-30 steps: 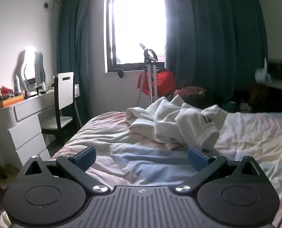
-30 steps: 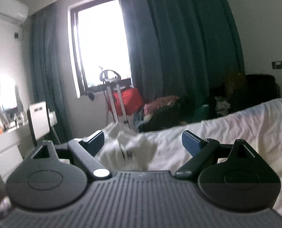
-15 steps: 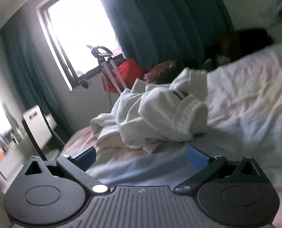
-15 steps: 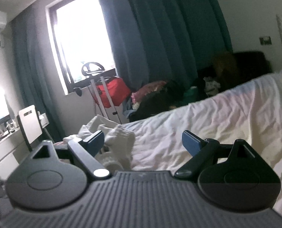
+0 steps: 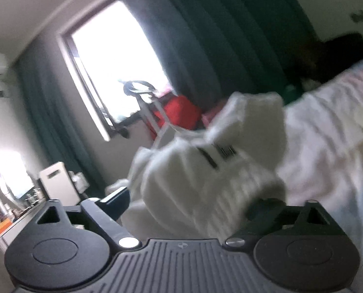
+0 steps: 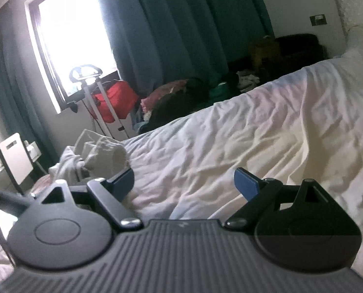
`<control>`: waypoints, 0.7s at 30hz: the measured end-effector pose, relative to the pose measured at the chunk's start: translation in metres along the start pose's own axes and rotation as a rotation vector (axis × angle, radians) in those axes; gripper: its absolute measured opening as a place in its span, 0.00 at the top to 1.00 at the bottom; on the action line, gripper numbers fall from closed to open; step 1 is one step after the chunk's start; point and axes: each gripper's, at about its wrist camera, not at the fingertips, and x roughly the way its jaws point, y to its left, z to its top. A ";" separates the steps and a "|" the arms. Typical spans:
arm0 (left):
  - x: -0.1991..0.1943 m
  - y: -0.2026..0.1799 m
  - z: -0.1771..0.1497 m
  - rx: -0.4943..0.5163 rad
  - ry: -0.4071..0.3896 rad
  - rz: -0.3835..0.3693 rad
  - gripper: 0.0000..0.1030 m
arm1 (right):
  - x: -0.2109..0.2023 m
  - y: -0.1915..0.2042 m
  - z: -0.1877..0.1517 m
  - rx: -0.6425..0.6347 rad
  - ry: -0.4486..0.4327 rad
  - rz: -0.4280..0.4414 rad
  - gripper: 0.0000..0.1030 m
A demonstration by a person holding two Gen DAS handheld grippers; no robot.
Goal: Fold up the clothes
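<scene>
Your left gripper (image 5: 190, 199) has its jaws wide and they have just been closing; the ribbed cuff of the white garment (image 5: 213, 171) lies between them, hiding the right fingertip, and blur prevents confirming pad contact. Your right gripper (image 6: 184, 180) has its jaws wide apart with only the bed sheet (image 6: 254, 134) between them. In the right wrist view, the garment sits crumpled on the bed to the left of the jaws, just beyond the left fingertip. Beyond the bed stand a white chair (image 6: 15, 161), a red bag (image 6: 118, 100), dark curtains (image 6: 181, 29) and a bright window (image 6: 74, 36).
</scene>
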 end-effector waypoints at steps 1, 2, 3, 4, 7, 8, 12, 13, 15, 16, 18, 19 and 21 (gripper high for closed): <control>0.001 0.004 0.004 -0.026 -0.008 0.008 0.14 | 0.004 -0.001 -0.002 0.000 0.006 -0.006 0.12; 0.001 0.009 0.007 -0.050 -0.016 0.022 0.17 | 0.007 -0.002 -0.004 0.003 0.015 -0.009 0.12; 0.001 0.012 0.011 -0.054 -0.013 0.050 0.25 | 0.011 -0.003 -0.006 0.007 0.025 -0.010 0.12; 0.000 0.016 0.015 -0.047 -0.005 0.078 0.39 | 0.012 -0.002 -0.008 0.004 0.027 -0.011 0.12; -0.006 0.034 0.026 -0.058 0.002 0.110 0.70 | 0.011 0.004 -0.015 -0.036 0.003 -0.020 0.12; -0.011 0.045 0.031 -0.075 0.002 0.115 0.77 | 0.009 0.006 -0.017 -0.056 -0.009 -0.021 0.12; -0.035 0.089 0.047 -0.132 -0.011 0.140 0.91 | 0.001 0.013 -0.024 -0.088 -0.039 0.008 0.12; -0.043 0.098 0.049 -0.122 -0.013 0.152 0.91 | -0.002 0.015 -0.025 -0.097 -0.047 0.018 0.12; -0.060 0.116 0.050 -0.095 -0.009 0.155 0.91 | -0.005 0.020 -0.029 -0.126 -0.053 0.026 0.12; -0.070 0.125 0.050 -0.084 -0.006 0.153 0.91 | -0.006 0.023 -0.031 -0.142 -0.055 0.028 0.12; -0.086 0.145 0.046 -0.084 -0.001 0.145 0.91 | -0.007 0.028 -0.036 -0.172 -0.059 0.034 0.12; -0.094 0.155 0.042 -0.091 -0.001 0.141 0.91 | -0.008 0.031 -0.038 -0.188 -0.062 0.037 0.12; -0.117 0.173 0.035 -0.116 -0.023 0.137 0.91 | -0.010 0.034 -0.042 -0.187 -0.028 0.048 0.12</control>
